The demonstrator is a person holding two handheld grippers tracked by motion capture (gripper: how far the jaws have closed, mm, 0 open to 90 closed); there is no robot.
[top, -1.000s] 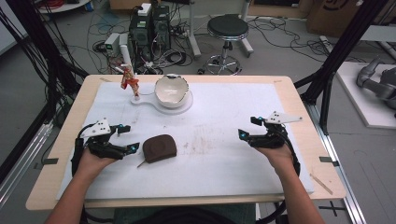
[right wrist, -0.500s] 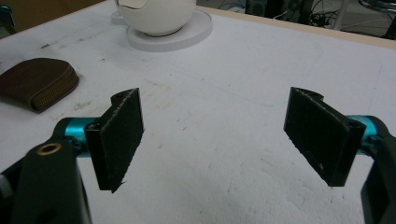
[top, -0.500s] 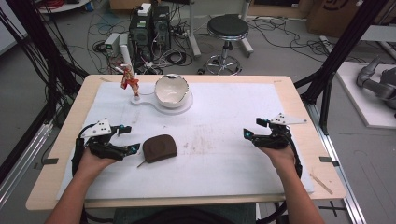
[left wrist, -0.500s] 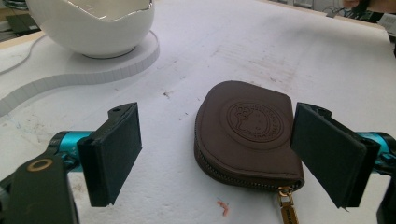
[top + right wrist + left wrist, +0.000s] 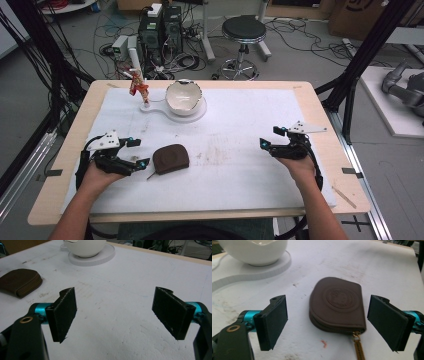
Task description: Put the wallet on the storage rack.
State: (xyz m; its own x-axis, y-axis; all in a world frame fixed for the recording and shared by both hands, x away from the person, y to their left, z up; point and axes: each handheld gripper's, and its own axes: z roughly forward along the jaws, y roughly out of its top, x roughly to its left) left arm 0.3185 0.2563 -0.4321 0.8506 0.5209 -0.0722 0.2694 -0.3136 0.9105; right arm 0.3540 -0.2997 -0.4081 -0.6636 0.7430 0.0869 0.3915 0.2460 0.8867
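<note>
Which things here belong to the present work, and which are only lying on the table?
In the work:
- brown pouch, lying flat
- left gripper, open, jaws either side of it

Lying about:
- white bowl on its white base
- small red figure
- right gripper, open over bare table

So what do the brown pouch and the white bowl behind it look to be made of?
The brown pouch looks like leather or an imitation: matte, with a round embossed stamp, a stitched edge, and a brass-coloured zip and pull. The white bowl looks like glazed ceramic, smooth and glossy with soft highlights, though plastic can't be ruled out; its rim is irregular. The left gripper stands open around the pouch.
</note>
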